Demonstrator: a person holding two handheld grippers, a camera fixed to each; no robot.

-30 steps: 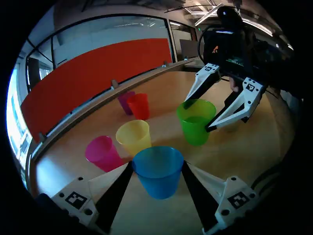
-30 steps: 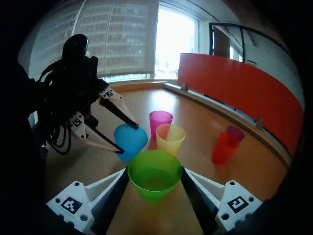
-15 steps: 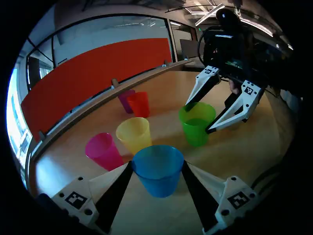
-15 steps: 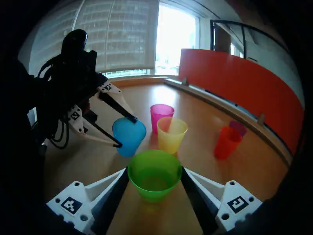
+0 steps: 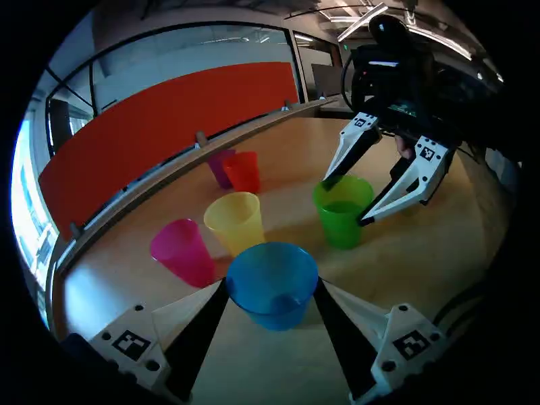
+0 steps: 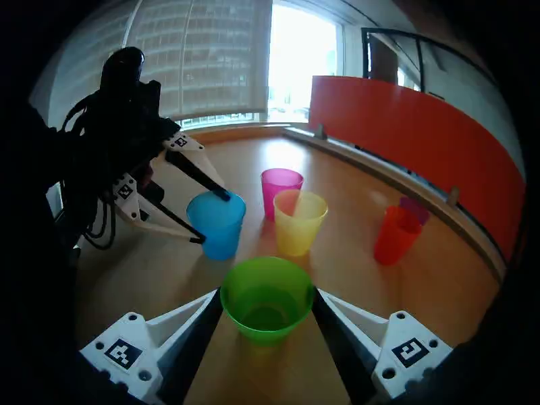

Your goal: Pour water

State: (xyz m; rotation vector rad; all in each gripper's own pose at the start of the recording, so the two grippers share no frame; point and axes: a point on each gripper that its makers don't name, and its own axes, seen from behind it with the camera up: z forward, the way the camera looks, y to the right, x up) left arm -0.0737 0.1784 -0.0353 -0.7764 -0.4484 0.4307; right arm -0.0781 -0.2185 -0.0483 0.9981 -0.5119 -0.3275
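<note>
**Left gripper view, near field.** The left gripper (image 5: 271,282) is closed to cup width on the blue cup (image 5: 272,293), one finger pressed against each side just under the rim. Compared with a second ago, when the right gripper view showed this cup leaning, it now stands upright with its mouth level. A darker patch lies low inside it. This may be a little water or only shadow.

**Right gripper view, near field.** The right gripper (image 6: 268,291) holds the green cup (image 6: 268,307) in the same way, both fingers bearing on its wall. This cup has kept its attitude over the last second, upright and untipped. It is translucent, and a shallow pool of water shows at its bottom, well below the rim.

**Reading.** With the blue cup levelled, it appears set to receive, so the pour from the green cup is judged not yet begun. The two cups are well apart, so they must be brought closer before any tilt.

**Middle field.** The pink cup (image 5: 181,251) and yellow cup (image 5: 235,221) stand side by side on the wooden table (image 5: 425,256), just beyond the blue cup.

**Far field.** The orange cup (image 5: 243,171) and purple cup (image 5: 217,164) stand close together near the table's far edge, below the red panel (image 5: 169,115).
</note>
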